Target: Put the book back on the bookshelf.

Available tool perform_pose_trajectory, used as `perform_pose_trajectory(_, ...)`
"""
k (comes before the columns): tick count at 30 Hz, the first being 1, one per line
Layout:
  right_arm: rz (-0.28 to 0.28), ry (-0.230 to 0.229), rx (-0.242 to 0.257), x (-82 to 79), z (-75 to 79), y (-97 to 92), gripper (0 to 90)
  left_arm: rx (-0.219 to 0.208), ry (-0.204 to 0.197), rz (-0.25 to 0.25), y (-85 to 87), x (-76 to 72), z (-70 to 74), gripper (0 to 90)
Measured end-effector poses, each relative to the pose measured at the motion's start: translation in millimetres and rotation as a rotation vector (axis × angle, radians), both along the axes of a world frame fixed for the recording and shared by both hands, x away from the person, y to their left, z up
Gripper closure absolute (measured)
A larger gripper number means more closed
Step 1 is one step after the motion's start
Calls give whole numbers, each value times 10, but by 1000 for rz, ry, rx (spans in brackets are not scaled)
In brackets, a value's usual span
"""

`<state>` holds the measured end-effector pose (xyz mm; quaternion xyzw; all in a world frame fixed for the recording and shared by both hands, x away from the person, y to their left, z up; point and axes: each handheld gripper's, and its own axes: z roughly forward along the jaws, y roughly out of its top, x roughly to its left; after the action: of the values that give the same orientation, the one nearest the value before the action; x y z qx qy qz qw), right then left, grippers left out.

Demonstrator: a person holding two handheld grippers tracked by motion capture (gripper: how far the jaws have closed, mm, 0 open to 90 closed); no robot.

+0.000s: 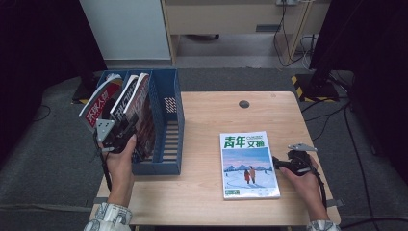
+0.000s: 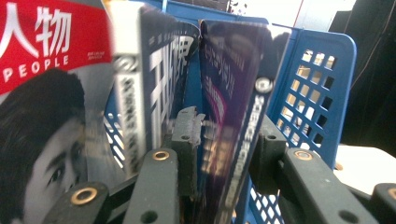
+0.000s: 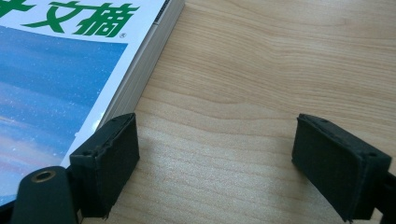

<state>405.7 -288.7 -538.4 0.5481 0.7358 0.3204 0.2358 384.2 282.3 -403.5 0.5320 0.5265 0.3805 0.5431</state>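
The left gripper (image 2: pixel 224 144) has its fingers (image 2: pixel 187 140) slightly apart around the dark magazine (image 2: pixel 233 107), already standing in the blue rack (image 1: pixel 168 120). The right gripper (image 3: pixel 233 163) waits, fingers wide apart, just beside the blue-covered magazine (image 1: pixel 249 166), which lies on the table (image 1: pixel 207 144), not yet filed.

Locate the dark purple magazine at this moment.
In the high view it stands in the blue file rack at the table's left, the dark purple magazine between the left hand-held gripper's jaws.
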Motion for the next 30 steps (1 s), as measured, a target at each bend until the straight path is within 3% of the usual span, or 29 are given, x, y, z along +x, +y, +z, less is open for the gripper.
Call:
perform_pose_trajectory(4, -4, 1, 1, -1, 0, 4, 150, 1, 3, 6, 30, -46, -14, 684)
perform_pose_trajectory(8, -5, 1, 1, -2, 0, 6, 150, -27, 11, 15, 60, -67, -8, 714)
perform_pose_trajectory(21, -6, 1, 1, -2, 0, 7, 150, -24, 2, -10, 83, -234, -85, 696)
perform_pose_trajectory(30, -13, -1, 4, -3, 0, 16, 149, -62, 0, -17, 140, -445, -71, 674)
